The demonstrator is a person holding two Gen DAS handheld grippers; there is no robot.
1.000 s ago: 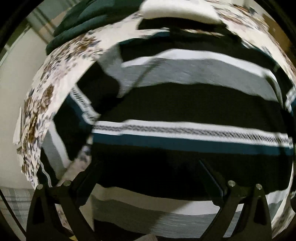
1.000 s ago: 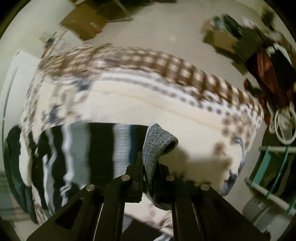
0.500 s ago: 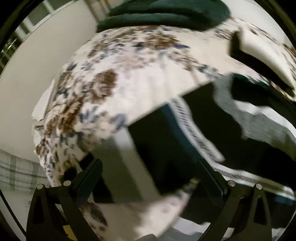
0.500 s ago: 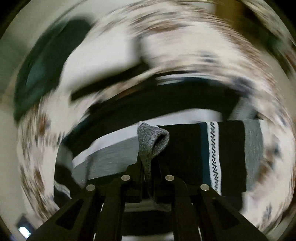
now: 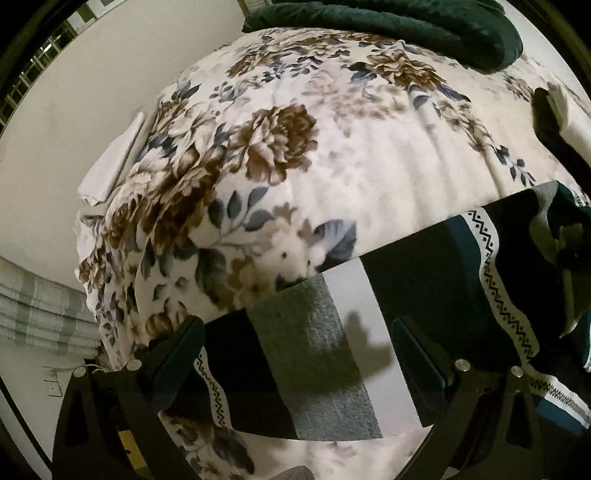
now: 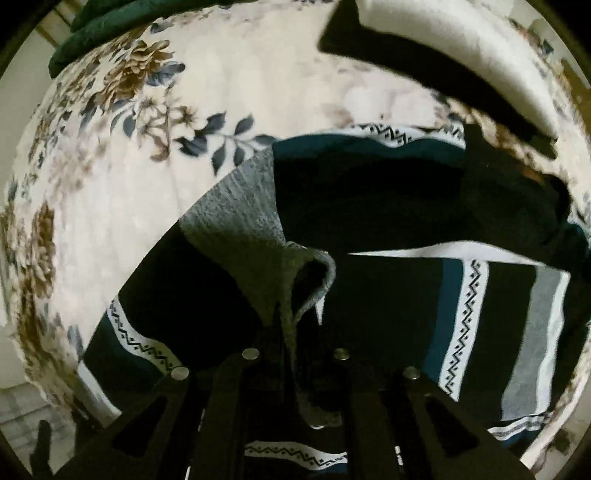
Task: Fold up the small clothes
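A striped knit sweater (image 5: 424, 295), black, grey, white and teal with zigzag bands, lies on a floral blanket. In the left wrist view my left gripper (image 5: 295, 354) is open and empty, its jaws spread over the sweater's striped end. In the right wrist view my right gripper (image 6: 295, 332) is shut on a grey fold of the sweater (image 6: 295, 273) and holds it raised above the sweater's body (image 6: 406, 206). The right fingertips are hidden by the pinched cloth.
The floral blanket (image 5: 314, 147) covers the bed. A dark green cushion (image 5: 388, 22) lies at the far end. A cream folded item with a dark underside (image 6: 443, 48) lies beyond the sweater. A pale wall (image 5: 92, 92) is to the left.
My right gripper has carried the grey fold back over the sweater's body. My left gripper has moved left off the sweater's middle to its striped end near the blanket, still open.
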